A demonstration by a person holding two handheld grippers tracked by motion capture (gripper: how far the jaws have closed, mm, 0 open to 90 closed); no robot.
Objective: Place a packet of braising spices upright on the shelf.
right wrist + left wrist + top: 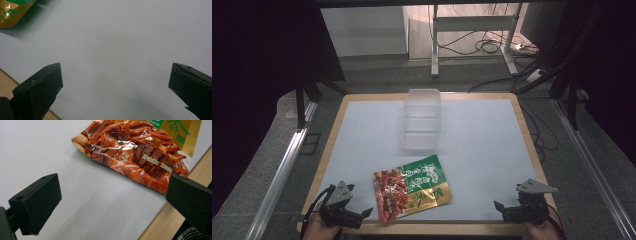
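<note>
At the near edge of the bench (362,107), on its pale sheet, I see a snack packet (411,193) lying flat, roughly midway between my two claws and closer to the left one. Its left part shows red-brown food printed behind glossy film, its upper right is green with lettering, and its lower right corner is gold. In the left gripper view the packet (135,150) sits ahead of the jaws and toward the right one, its bottom seam close to the wooden border of the bench.

My left claw (358,216) hovers at the near left corner, pointing right toward the packet. Its jaws stand wide apart with nothing between them, and the packet's lower left corner lies just beyond their tips, not touching as far as I can tell.

My right claw (502,209) sits at the near right corner, pointing left, well apart from the packet. Its jaws are also spread wide and grip nothing. In the right gripper view I see bare pale sheet between them, and the packet's gold corner (11,11) far off at the upper left.

Farther back, near the middle of the bench's far edge, a clear plastic container (422,119) stands, well apart from the packet and both claws.
</note>
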